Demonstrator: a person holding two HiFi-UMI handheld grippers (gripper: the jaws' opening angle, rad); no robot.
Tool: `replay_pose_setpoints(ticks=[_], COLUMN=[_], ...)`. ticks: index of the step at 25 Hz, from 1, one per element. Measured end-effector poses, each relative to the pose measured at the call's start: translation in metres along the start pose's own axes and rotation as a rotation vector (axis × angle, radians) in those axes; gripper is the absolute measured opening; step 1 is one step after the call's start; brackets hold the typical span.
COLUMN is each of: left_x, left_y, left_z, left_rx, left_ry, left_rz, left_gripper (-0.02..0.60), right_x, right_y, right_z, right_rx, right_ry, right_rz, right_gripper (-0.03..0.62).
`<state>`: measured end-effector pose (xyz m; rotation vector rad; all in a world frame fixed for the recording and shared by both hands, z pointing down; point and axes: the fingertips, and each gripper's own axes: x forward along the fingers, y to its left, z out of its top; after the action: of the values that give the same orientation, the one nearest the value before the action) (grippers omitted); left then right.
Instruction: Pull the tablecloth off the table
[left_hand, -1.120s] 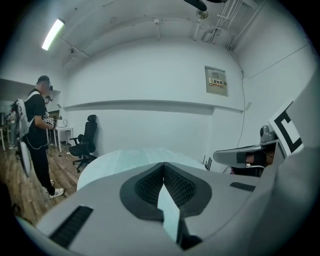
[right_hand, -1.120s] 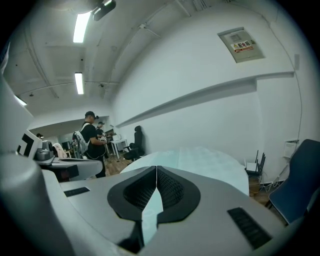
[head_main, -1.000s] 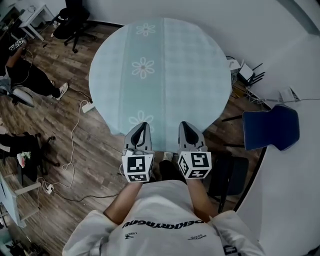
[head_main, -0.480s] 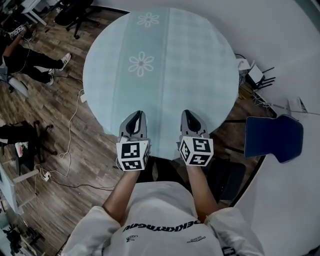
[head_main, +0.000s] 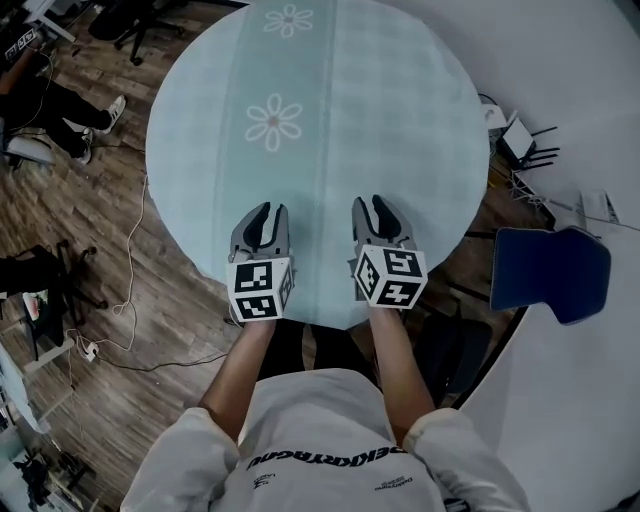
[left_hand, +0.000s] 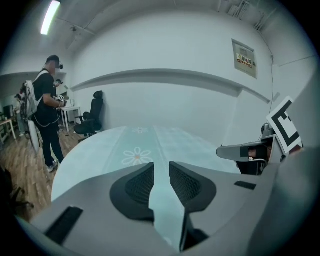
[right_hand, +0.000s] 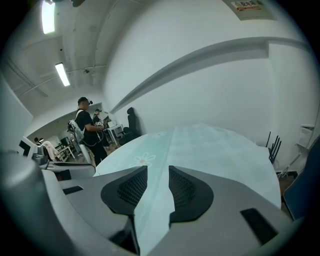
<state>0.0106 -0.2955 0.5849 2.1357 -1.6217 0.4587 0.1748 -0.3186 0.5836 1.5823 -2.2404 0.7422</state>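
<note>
**Reaching both grippers over the near edge of the tablecloth (head_main: 330, 110)**

Cloth: pale, checked, with a daisy print (head_main: 274, 122). It lies flat over the whole round table, so the tabletop is hidden. Not yet pulled.

Left gripper (head_main: 266, 212): low over the cloth, just inside the near edge, pointing away from the person. Its jaws have just been opening and stand slightly apart. Only cloth surface shows through the gap. Nothing pinched; released.

Right gripper (head_main: 372, 204): just beside it, in the same posture. Its jaws have likewise just been opening, and the gap holds nothing. Released.

Judgement: the pair sits side by side at the near edge so each can take a pinch of cloth and draw it evenly toward the person. A one-sided grip would likely skew the cloth.

Containers: none seen. Nothing stands on the cloth, so a pull should carry nothing off.

Right: a blue chair (head_main: 550, 270) stands apart from the table.
</note>
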Motion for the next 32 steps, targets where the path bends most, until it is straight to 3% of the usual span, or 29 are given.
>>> replay_pose_setpoints(ticks=[3,9,16,32], left_x=[0.023,0.065,0.108,0.17], left_y=[0.014,0.044,0.066,0.099], left_z=[-0.007,-0.024,-0.043,-0.08], left_rx=[-0.045,-0.039,-0.023,-0.037], left_ry=[0.025,0.079,0.145,0.263], left_rz=[0.007,0.047,0.07,0.107], left_gripper=[0.121,0.203,0.244,0.252], right_x=[0.024,0.068,0.11,0.166], right_y=[-0.006,-0.033,-0.058,-0.099], right_z=[-0.007,-0.027,-0.044,-0.068], right_rx=[0.008,0.0,-0.015,-0.062], right_ry=[0.035,0.108,0.178,0.272], right_rz=[0.007,-0.043,-0.077,-0.148], right_gripper=[0.207,0.288,0.301,0.304])
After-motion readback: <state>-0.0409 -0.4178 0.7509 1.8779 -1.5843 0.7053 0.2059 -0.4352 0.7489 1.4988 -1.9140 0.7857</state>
